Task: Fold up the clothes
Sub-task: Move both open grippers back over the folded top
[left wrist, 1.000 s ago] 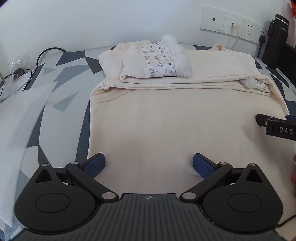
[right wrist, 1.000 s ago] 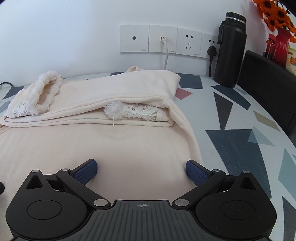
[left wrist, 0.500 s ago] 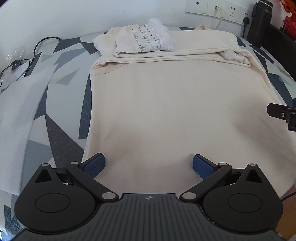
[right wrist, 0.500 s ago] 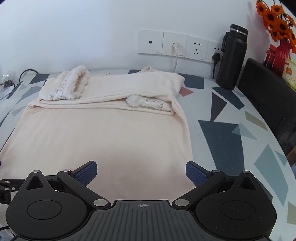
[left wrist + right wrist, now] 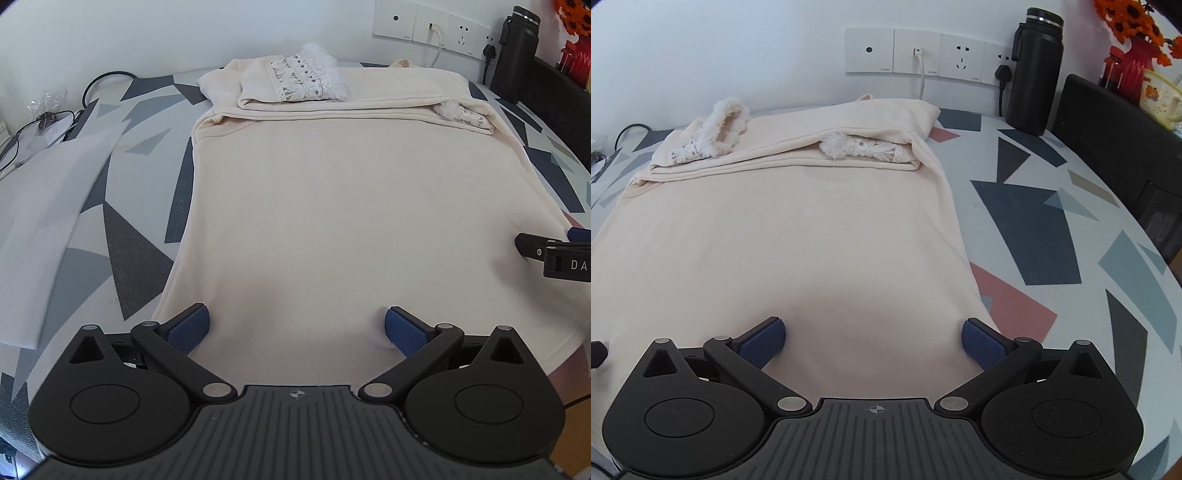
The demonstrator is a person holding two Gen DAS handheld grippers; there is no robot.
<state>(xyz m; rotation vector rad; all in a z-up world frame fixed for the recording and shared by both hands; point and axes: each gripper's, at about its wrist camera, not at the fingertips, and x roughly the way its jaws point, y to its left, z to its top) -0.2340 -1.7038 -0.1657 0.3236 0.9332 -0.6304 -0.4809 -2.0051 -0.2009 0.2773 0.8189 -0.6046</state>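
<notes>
A cream sweatshirt (image 5: 351,206) lies flat on the patterned table, its sleeves with white lace and fluffy cuffs (image 5: 310,79) folded across the far end. It also shows in the right wrist view (image 5: 783,251). My left gripper (image 5: 297,326) is open and empty over the near left part of the hem. My right gripper (image 5: 873,341) is open and empty over the near right part of the hem. The right gripper's side shows at the right edge of the left wrist view (image 5: 554,253).
A white cloth (image 5: 40,214) lies left of the sweatshirt, with cables (image 5: 44,118) behind it. A black bottle (image 5: 1036,70) stands at the back right by wall sockets (image 5: 923,50). A dark chair back (image 5: 1115,140) and a red vase of orange flowers (image 5: 1137,48) are at the right.
Both grippers pulled back from the folded sleeves toward the near hem and dropped lower. Both stayed open. The sweatshirt has not moved.
</notes>
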